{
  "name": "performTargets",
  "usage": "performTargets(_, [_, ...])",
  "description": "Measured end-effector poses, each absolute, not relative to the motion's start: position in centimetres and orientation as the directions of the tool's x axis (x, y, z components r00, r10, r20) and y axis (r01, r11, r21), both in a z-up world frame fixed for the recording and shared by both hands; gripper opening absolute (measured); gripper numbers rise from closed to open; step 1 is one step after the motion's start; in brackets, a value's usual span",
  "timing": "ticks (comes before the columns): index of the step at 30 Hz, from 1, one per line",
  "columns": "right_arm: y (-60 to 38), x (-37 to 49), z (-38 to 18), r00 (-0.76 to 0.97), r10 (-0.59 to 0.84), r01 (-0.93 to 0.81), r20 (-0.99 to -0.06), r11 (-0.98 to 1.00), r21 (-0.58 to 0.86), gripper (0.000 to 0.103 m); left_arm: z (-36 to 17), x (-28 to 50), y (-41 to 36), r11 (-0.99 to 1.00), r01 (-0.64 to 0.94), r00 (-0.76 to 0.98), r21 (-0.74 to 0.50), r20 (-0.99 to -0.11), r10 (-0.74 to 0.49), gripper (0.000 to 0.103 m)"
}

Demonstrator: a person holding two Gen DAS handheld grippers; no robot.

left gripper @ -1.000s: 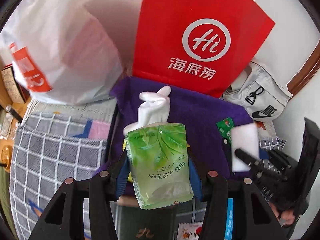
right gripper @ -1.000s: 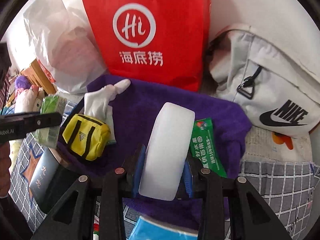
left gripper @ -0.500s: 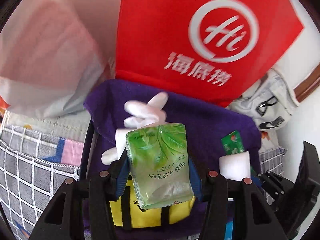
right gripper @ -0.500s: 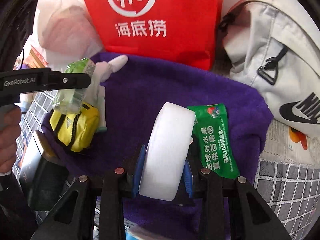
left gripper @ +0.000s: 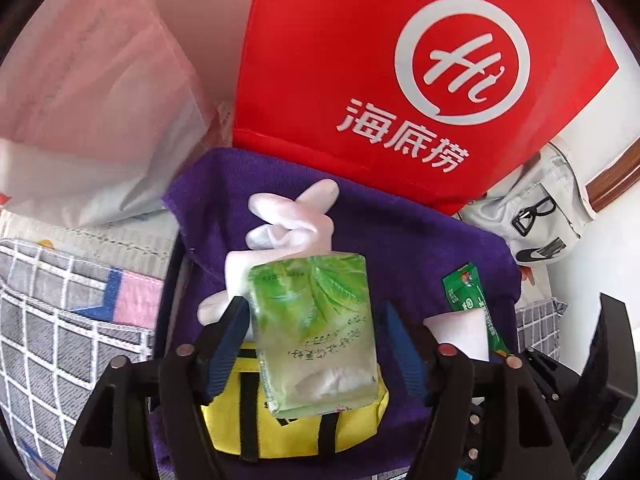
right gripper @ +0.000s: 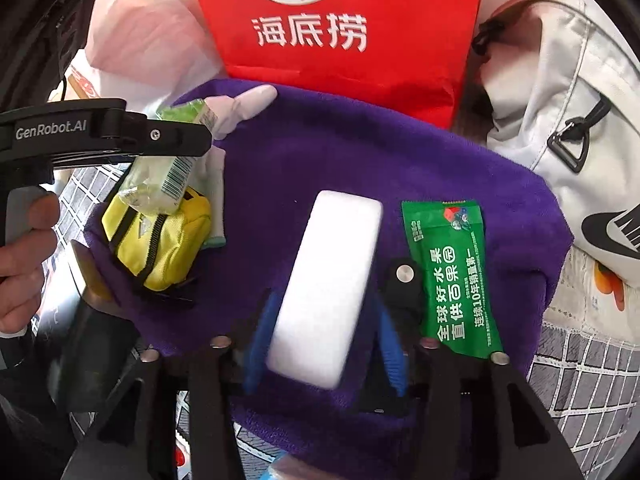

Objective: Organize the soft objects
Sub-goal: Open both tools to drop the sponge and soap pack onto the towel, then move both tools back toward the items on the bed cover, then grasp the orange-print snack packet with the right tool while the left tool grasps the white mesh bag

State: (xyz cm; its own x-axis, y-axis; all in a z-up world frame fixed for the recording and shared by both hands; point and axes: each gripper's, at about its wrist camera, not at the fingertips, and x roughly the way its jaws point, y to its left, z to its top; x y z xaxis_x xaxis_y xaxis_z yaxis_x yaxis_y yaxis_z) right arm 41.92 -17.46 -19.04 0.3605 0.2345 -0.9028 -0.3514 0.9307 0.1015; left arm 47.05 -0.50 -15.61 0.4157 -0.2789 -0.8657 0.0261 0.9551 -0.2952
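My left gripper (left gripper: 316,320) has its jaws spread wide; the green tissue pack (left gripper: 314,332) touches only the left pad and leans over a yellow pouch (left gripper: 296,428) and a white glove (left gripper: 280,236) on the purple towel (left gripper: 400,248). My right gripper (right gripper: 320,320) also stands open; the white sponge (right gripper: 328,292) lies loose between its pads on the purple towel (right gripper: 340,152), next to a green wipes packet (right gripper: 456,276). The left gripper (right gripper: 120,136) with the tissue pack (right gripper: 168,176) shows over the yellow pouch (right gripper: 160,240) in the right wrist view.
A red paper bag (left gripper: 400,60) stands behind the towel, a white plastic bag (left gripper: 80,100) at the left, a grey Nike bag (right gripper: 560,128) at the right. A checked grey cloth (left gripper: 60,320) lies around the towel. A black box (right gripper: 92,340) sits left of it.
Both grippers moved forward over the towel and opened their jaws. The tissue pack now hangs loose over the yellow pouch and the sponge has tipped onto the towel.
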Motion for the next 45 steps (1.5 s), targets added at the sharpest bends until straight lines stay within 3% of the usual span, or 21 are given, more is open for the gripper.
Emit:
performTargets(5, [-17.0, 40.5, -17.5, 0.387, 0.246, -0.364, -0.889, 0.926, 0.098, 0.058, -14.0, 46.3, 0.0, 0.957, 0.025, 0.443, -0.288, -0.855, -0.269, 0.068])
performTargets(19, [-16.4, 32.4, -13.2, 0.480, 0.312, -0.375, -0.820, 0.918, 0.129, 0.058, -10.6, 37.8, 2.3, 0.965, 0.016, 0.500, -0.261, -0.834, -0.234, 0.068])
performTargets(25, [-13.1, 27.8, -14.8, 0.421, 0.338, -0.430, -0.842, 0.891, 0.143, 0.058, -10.7, 33.4, 4.5, 0.977, 0.005, 0.517, -0.215, -0.835, -0.187, 0.068])
performTargets(28, [-11.2, 25.7, -15.8, 0.407, 0.334, -0.491, -0.850, 0.865, 0.105, 0.067, -11.4, 31.6, 5.9, 0.978, 0.000, 0.519, -0.209, -0.836, -0.179, 0.068])
performTargets(37, [-7.6, 25.0, -19.9, 0.377, 0.164, -0.488, -0.911, 0.872, -0.045, 0.067, -13.6, 28.8, 10.4, 0.962, -0.040, 0.498, -0.272, -0.840, -0.217, 0.068])
performTargets(43, [-7.5, 25.3, -20.4, 0.434, 0.093, -0.435, -0.896, 0.893, -0.118, 0.061, -15.2, 28.5, 11.8, 0.947, -0.055, 0.469, -0.317, -0.845, -0.256, 0.068])
performTargets(45, [-7.8, 25.5, -20.3, 0.414, 0.099, -0.423, -0.905, 0.901, -0.095, 0.040, -15.7, 28.3, 12.0, 0.943, -0.058, 0.462, -0.328, -0.846, -0.266, 0.068])
